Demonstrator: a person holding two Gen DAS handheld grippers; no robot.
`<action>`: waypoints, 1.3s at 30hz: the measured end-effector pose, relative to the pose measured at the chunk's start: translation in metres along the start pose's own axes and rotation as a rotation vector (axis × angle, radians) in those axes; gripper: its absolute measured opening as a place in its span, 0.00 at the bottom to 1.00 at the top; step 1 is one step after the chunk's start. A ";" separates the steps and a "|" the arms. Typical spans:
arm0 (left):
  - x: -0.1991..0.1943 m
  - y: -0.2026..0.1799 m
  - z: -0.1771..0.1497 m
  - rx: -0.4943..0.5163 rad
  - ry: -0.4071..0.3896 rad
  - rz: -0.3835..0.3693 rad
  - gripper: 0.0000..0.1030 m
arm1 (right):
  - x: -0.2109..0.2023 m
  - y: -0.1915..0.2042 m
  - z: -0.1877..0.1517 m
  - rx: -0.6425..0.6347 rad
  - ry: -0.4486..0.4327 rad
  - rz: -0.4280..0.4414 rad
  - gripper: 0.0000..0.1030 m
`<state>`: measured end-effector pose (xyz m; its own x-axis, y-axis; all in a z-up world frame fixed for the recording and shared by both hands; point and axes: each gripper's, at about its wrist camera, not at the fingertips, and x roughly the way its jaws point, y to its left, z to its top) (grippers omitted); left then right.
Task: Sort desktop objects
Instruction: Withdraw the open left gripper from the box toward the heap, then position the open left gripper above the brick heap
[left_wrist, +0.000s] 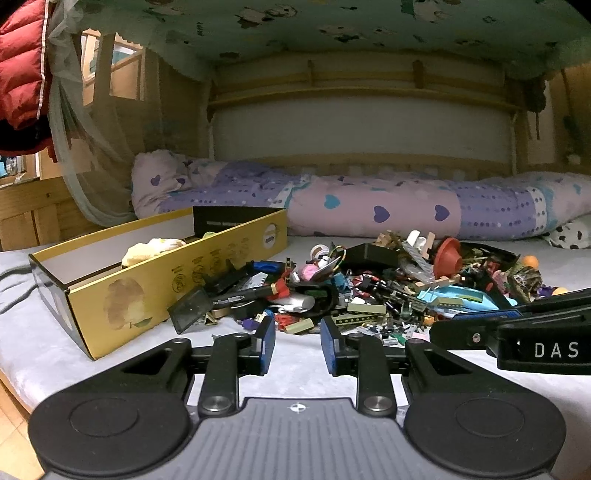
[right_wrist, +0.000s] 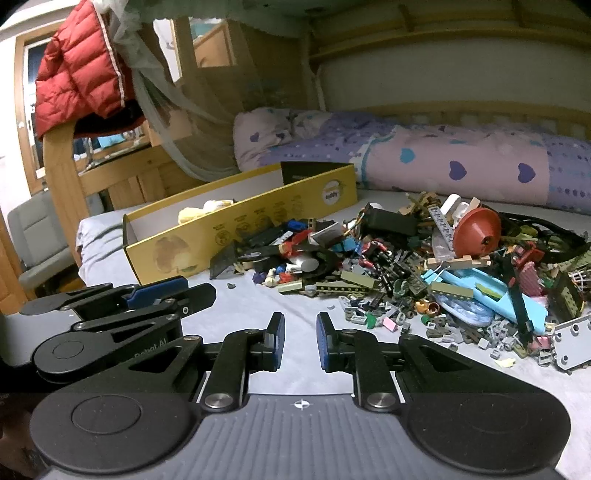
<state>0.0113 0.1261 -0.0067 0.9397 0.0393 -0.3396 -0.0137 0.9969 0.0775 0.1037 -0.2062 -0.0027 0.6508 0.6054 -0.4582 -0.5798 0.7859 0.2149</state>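
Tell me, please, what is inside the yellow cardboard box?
Inside the yellow cardboard box a pale yellow soft object shows above the near wall, and a bit of green farther back. The box floor and anything low inside are hidden by that wall.

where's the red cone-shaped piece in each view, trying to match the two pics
Left wrist view: the red cone-shaped piece sits on top of the toy pile, right of centre, in front of the rolled quilt.
Right wrist view: the same piece is in the right half, again on top of the pile.
Shared landmark: the yellow cardboard box lies left of the pile in both.
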 end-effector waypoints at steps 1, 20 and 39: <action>0.001 -0.001 0.000 0.003 0.001 -0.003 0.28 | 0.000 0.000 0.000 0.002 0.001 0.000 0.20; -0.005 -0.028 0.013 0.030 -0.018 -0.074 0.32 | -0.009 -0.014 -0.007 0.018 0.007 -0.012 0.20; -0.015 -0.090 0.024 0.114 -0.045 -0.178 0.33 | -0.039 -0.052 -0.016 0.038 -0.046 -0.087 0.20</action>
<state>0.0069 0.0337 0.0139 0.9382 -0.1421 -0.3156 0.1899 0.9737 0.1261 0.1002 -0.2725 -0.0095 0.7203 0.5391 -0.4365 -0.5016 0.8395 0.2091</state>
